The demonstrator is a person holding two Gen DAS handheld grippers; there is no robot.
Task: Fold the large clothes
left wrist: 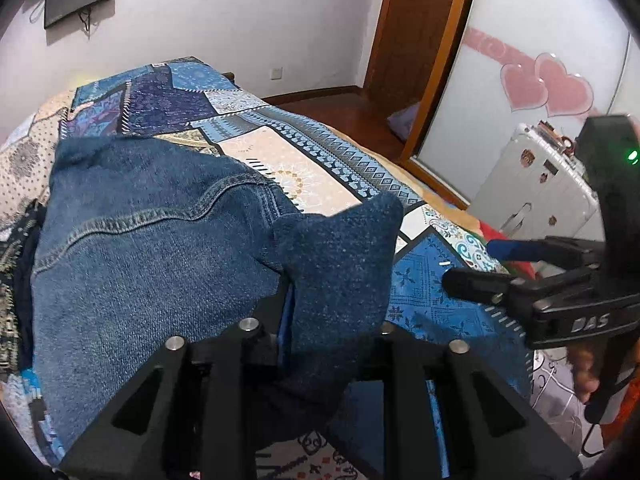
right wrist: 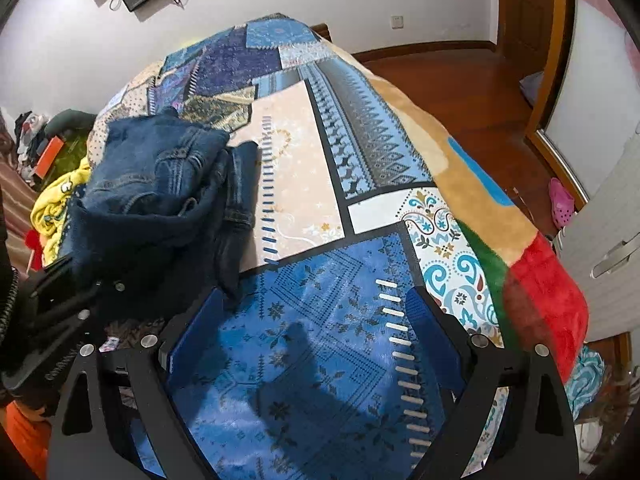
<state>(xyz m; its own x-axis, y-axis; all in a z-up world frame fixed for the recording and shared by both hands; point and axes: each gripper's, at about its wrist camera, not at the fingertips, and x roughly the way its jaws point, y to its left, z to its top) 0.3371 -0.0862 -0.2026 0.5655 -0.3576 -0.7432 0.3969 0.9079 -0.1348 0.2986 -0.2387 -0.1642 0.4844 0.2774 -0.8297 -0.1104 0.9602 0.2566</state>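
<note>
A dark blue denim garment [left wrist: 152, 248] lies bunched on the patterned bed cover [left wrist: 304, 160]. My left gripper [left wrist: 316, 320] is shut on a fold of the denim, which drapes over and hides its fingers. In the right wrist view the denim garment [right wrist: 160, 184] sits at the left of the bed, and the left gripper [right wrist: 68, 292] grips its near edge. My right gripper [right wrist: 316, 328] is open and empty above the blue patterned cover [right wrist: 304, 360], to the right of the denim. It also shows in the left wrist view [left wrist: 480, 268], jaws apart.
A yellow cloth [right wrist: 60, 200] and other clothes lie left of the bed. A red and green blanket edge [right wrist: 536, 288] hangs at the right. A white suitcase [left wrist: 536, 192], a wooden door [left wrist: 412, 32] and a pink shoe [right wrist: 560, 200] on the wooden floor stand to the right.
</note>
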